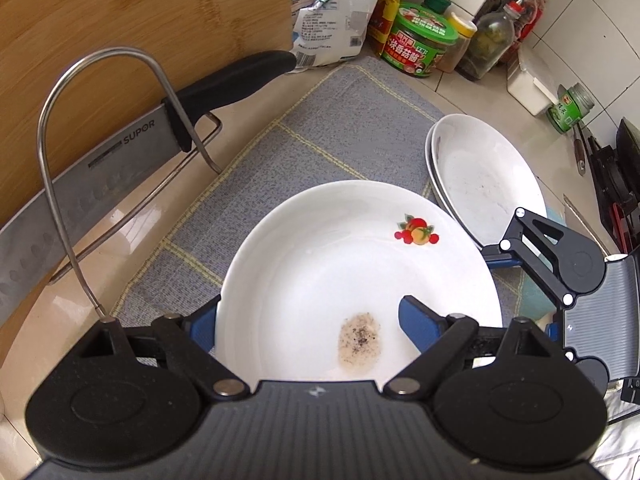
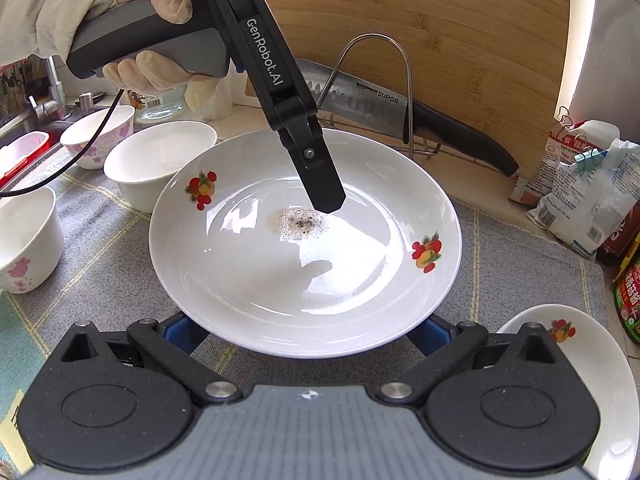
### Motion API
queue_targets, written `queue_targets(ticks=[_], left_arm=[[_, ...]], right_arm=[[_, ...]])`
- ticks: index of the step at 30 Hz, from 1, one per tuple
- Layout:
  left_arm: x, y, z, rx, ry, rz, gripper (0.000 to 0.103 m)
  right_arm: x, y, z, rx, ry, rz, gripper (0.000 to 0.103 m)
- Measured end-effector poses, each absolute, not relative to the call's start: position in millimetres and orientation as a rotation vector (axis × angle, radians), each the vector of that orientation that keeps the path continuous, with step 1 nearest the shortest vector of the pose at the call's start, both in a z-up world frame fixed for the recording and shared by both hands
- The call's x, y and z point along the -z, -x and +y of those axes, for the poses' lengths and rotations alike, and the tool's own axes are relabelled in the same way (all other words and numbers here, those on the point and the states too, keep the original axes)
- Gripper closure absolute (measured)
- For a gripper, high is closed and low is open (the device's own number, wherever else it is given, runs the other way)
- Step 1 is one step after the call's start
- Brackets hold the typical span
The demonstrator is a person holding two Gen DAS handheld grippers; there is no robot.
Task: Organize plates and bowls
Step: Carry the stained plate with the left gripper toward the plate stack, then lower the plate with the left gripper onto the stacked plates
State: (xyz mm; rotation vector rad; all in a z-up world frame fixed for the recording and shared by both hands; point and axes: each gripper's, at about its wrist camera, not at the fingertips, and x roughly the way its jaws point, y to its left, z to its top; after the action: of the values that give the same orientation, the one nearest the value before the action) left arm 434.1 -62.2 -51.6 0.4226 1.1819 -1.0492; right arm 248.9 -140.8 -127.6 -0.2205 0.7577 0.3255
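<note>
A white plate point(image 1: 340, 264) with fruit decals and a speckled stain is over the grey mat point(image 1: 320, 128). My left gripper point(image 1: 312, 316) straddles its rim, one blue finger outside and below, the other finger point(image 2: 324, 188) pressed on the plate's inside near the stain, so it is shut on the plate point(image 2: 304, 272). My right gripper point(image 2: 308, 332) has both blue fingers spread wide under the near rim, tips hidden, nothing pinched. Stacked white plates point(image 1: 488, 184) lie beside it. A plain white bowl point(image 2: 160, 164) and two flowered bowls point(image 2: 100, 136) stand at the left.
A knife point(image 1: 120, 148) rests in a wire rack point(image 1: 52, 128) against an upright bamboo cutting board point(image 1: 140, 12). Jars, bottles and bags point(image 1: 420, 40) crowd the tiled back corner. A gloved hand point(image 2: 132, 24) holds the left gripper. A sink and tap point(image 2: 40, 112) lie far left.
</note>
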Motion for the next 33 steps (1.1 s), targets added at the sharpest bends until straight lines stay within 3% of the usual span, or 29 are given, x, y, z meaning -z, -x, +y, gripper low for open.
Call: queue_targets(ticks=[17,33], left_arm=[[38,-398,-101,1.084,-0.482,1.135,0.014],[37,-373,-195,1.224,-0.573,1.096,0.013]], right_arm=[[111,-208,-173,-0.272,0.192,0.724,0.0],[104,-167,-236,-0.112,0.144,0.728,0.0]])
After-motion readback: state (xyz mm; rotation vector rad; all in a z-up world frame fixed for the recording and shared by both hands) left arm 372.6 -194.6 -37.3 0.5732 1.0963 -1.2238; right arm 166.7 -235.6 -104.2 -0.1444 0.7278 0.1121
